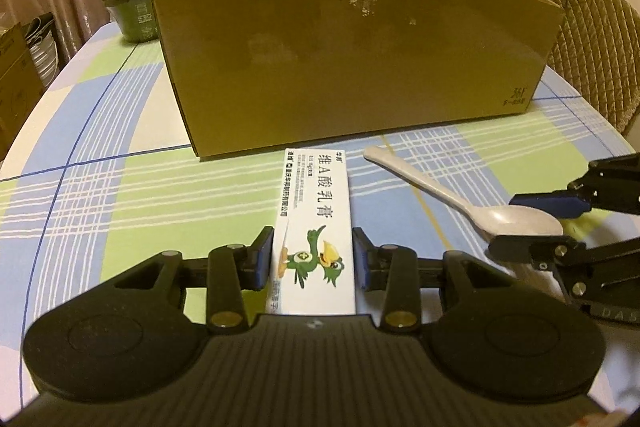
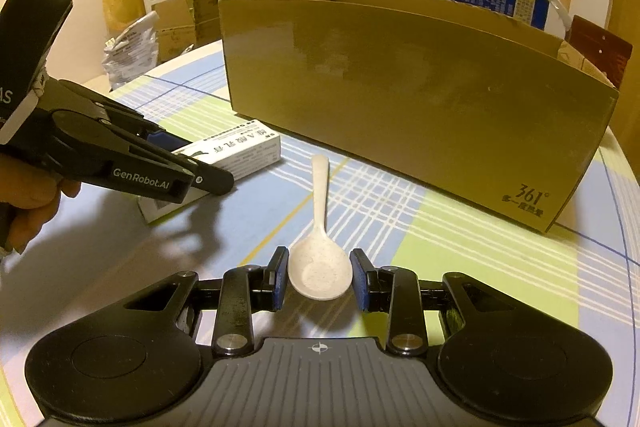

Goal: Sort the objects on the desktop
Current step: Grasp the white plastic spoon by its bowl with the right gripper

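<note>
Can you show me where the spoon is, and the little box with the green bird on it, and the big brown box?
spoon (image 2: 320, 273): right wrist view, on its bowl.
little box with the green bird (image 1: 313, 239): left wrist view, on its white top face.
big brown box (image 1: 352, 55): left wrist view, on its front wall.

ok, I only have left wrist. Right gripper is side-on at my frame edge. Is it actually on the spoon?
Observer: Looks so. In the right wrist view the spoon lies bowl-up between the pads of the right gripper, and both pads appear to touch its rim.
Operator: And my left gripper, seen from outside?
Observer: The left gripper comes down at a slant over the white medicine box. A person's hand holds its handle, which your view never shows.
</note>
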Motion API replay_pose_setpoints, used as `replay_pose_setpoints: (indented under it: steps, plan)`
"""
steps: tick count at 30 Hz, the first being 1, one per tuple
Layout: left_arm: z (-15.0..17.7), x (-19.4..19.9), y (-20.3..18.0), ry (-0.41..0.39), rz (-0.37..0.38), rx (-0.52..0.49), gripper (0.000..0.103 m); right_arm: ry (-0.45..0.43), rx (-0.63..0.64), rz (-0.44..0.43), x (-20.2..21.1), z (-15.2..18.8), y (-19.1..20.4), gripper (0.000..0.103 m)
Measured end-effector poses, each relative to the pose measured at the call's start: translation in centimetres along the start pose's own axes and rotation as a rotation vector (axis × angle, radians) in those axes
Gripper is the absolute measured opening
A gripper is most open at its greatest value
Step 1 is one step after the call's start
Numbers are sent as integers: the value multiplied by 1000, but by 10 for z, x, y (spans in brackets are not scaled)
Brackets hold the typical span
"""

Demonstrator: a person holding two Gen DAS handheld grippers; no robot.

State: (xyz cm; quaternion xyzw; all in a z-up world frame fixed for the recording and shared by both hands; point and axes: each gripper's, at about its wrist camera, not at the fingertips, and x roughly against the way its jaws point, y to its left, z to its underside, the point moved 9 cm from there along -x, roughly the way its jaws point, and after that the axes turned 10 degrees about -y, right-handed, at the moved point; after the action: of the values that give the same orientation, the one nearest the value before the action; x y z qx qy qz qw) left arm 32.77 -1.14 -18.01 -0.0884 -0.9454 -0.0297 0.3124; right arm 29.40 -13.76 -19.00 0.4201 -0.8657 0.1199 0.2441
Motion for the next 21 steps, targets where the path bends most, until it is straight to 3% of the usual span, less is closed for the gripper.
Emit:
replay_pose_setpoints:
  steps: [21]
  plan:
    - [-8,28,-23,-22,-4,3,33,-39,-96,75,30,-2,-7,30]
